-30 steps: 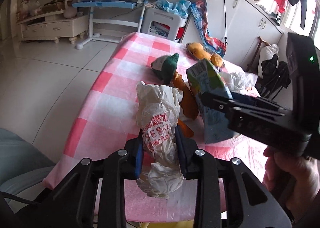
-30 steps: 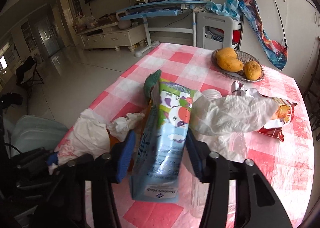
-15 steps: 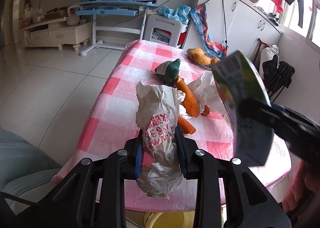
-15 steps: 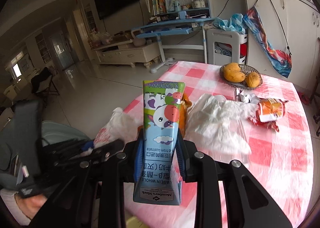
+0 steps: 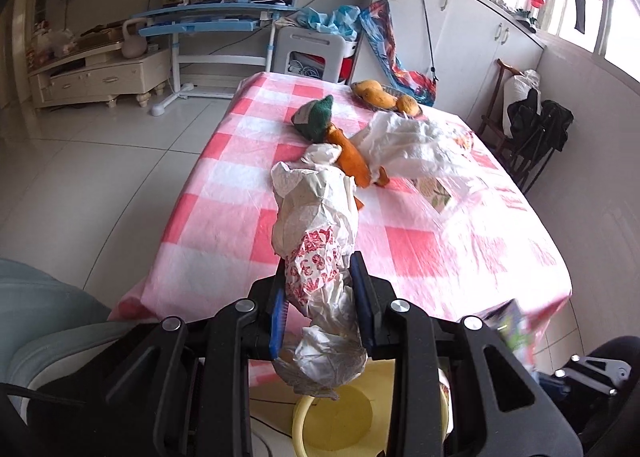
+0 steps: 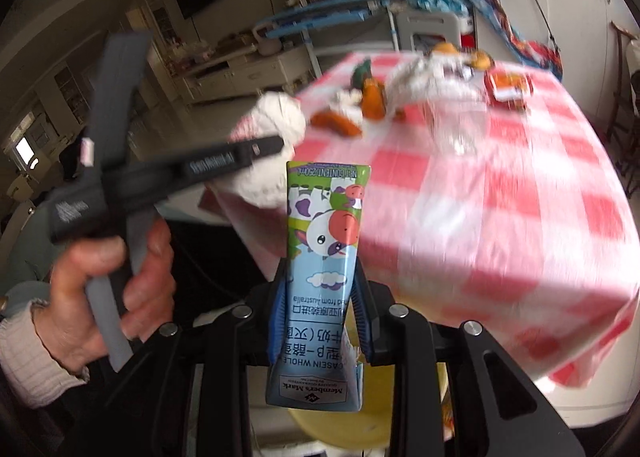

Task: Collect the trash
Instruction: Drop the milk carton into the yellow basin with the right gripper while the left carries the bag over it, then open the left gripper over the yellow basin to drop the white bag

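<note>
Both grippers hang past the near edge of the table (image 5: 240,225), right over a yellow bin (image 5: 336,421) that sits on the floor at 6 o'clock in both wrist views. That looks like the reason the trash is carried out here: let go, and it should fall straight in. The left gripper (image 5: 320,297) is nearly closed, and its blue pads squeeze a crumpled paper wrapper (image 5: 316,257) around its middle, so the top sticks up toward 12 o'clock and the loose bottom end dangles over the bin. The right gripper (image 6: 320,309) pinches a milk carton (image 6: 324,257) by its lower half, and the carton stands upright with its print upside down. The right jaws have just been moving a little on the carton, and the pads press its sides in. A hand (image 6: 108,281) at 9 o'clock in the right view holds the handle of the left gripper. More things wait on the pink checked cloth: a big white plastic bag (image 5: 412,145) at 1 o'clock, an orange toy carrot (image 5: 352,157) just beside it, a red snack packet (image 6: 508,85), and a basket of fruit (image 5: 384,97) at the far end. The fruit and the toy are likely not trash, so I think the bag and the packet come next
</note>
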The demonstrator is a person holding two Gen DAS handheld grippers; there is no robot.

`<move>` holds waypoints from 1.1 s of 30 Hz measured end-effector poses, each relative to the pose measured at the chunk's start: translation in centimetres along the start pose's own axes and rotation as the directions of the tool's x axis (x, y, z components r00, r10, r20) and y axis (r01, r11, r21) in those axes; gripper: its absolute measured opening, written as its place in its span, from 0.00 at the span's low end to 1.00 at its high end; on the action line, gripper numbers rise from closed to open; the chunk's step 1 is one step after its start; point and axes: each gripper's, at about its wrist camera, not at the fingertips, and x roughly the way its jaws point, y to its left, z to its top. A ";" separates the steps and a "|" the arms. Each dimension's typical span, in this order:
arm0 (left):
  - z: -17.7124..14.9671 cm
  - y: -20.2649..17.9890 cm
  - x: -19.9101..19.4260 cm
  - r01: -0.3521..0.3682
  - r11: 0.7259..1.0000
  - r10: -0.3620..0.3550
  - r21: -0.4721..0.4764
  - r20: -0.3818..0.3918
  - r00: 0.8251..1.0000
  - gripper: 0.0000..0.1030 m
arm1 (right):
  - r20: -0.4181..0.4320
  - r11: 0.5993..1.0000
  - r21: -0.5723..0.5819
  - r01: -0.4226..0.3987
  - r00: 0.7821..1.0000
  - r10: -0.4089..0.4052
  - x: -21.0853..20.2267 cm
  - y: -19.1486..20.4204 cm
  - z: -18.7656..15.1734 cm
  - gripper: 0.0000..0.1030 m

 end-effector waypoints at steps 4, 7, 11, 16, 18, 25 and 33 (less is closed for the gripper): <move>-1.5 -1.1 -0.3 0.015 0.998 -0.014 0.054 -0.026 1.000 0.27 | 0.015 0.998 0.021 0.055 0.998 -0.055 0.1 -0.7 -0.7 0.46; -2.7 -2.1 -0.3 0.052 0.992 -0.045 0.117 -0.065 0.997 0.27 | 0.109 0.995 0.069 0.075 0.991 -0.082 -1.1 -1.7 -1.1 0.55; -4.4 -3.8 0.3 0.153 0.965 -0.119 0.215 -0.163 0.979 0.27 | 0.249 0.984 0.138 0.116 0.957 -0.148 -2.8 -2.9 -0.9 0.67; -6.7 -6.0 0.9 0.302 0.888 -0.186 0.347 -0.331 0.925 0.28 | 0.288 0.964 0.211 0.160 0.933 -0.218 -3.2 -4.4 -0.6 0.69; -7.5 -6.5 1.0 0.349 0.861 -0.195 0.371 -0.393 0.899 0.32 | 0.285 0.956 0.238 0.169 0.929 -0.235 -3.2 -5.0 -0.6 0.70; -7.2 -6.2 0.4 0.374 0.852 -0.217 0.367 -0.402 0.889 0.54 | 0.271 0.938 0.274 0.213 0.919 -0.288 -3.4 -5.4 -1.5 0.75; -2.4 -2.4 -0.1 0.274 0.937 -0.229 0.215 -0.211 0.950 0.68 | 0.250 0.942 0.201 0.270 0.915 -0.315 -2.4 -4.4 -1.5 0.79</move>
